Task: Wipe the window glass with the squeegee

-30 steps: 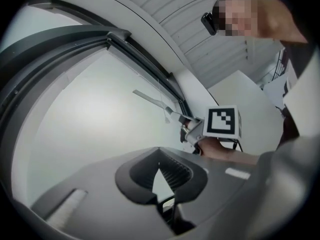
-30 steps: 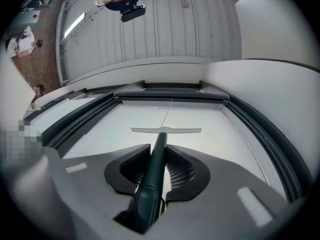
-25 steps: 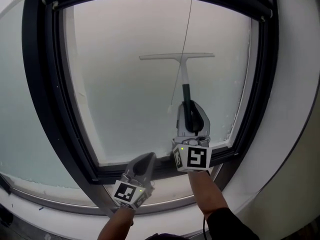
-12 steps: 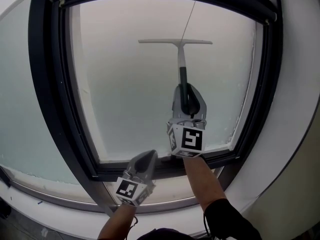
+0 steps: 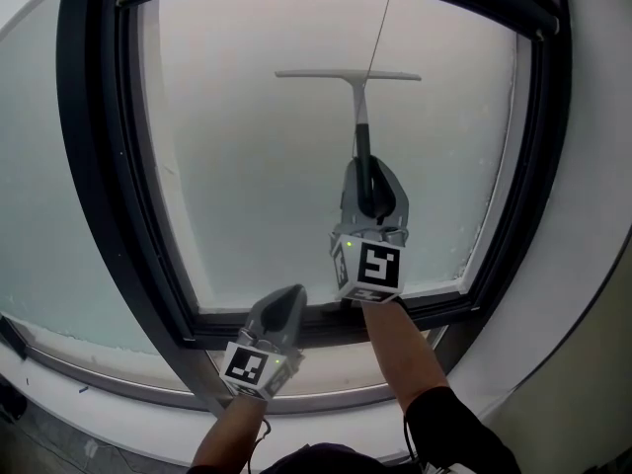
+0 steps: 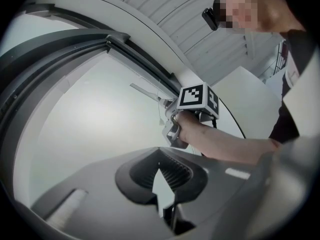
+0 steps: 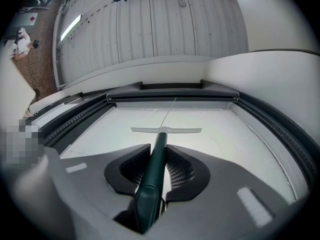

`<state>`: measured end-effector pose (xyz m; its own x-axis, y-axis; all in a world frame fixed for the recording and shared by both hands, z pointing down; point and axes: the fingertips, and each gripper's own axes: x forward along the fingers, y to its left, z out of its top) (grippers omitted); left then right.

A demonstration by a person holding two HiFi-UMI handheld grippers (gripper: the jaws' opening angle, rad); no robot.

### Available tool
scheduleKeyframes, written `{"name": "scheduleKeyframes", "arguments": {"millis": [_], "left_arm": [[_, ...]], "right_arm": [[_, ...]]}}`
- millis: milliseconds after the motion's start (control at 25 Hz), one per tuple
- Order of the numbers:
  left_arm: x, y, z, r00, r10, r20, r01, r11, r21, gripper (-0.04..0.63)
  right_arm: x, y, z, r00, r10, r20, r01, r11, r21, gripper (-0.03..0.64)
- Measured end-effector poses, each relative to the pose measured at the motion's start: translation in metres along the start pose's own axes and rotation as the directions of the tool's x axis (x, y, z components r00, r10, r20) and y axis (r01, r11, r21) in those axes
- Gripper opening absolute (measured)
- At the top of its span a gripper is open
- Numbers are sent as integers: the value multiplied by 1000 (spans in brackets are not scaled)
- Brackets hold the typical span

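The squeegee (image 5: 358,102) sits high on the window glass (image 5: 247,166), right claw (image 5: 371,171) below it, left claw (image 5: 290,296) lower left.

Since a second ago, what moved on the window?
The right gripper, shut on the squeegee, moved up and pushed it higher up the window glass. The left gripper stayed low by the bottom frame, shut and holding nothing.

Readable text, brand names, numbers, signs: none. Sole printed marks: black-and-white square code patterns on the marker cube (image 5: 372,265) of the right claw (image 5: 373,178) and on the marker cube (image 5: 248,366) of the left claw (image 5: 289,302); no letters or digits among them.
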<state>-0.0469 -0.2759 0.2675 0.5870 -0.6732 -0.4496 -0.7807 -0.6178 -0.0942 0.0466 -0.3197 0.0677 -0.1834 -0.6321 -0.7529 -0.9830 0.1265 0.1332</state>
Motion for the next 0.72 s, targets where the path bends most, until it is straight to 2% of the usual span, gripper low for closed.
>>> {"name": "scheduleKeyframes", "arguments": {"millis": [720], "left_arm": [[-5, 6, -17, 999, 5, -35, -6, 1000, -14, -3]], "right_arm": [[-28, 5, -19, 1000, -11, -17, 11, 1000, -20, 97]]}}
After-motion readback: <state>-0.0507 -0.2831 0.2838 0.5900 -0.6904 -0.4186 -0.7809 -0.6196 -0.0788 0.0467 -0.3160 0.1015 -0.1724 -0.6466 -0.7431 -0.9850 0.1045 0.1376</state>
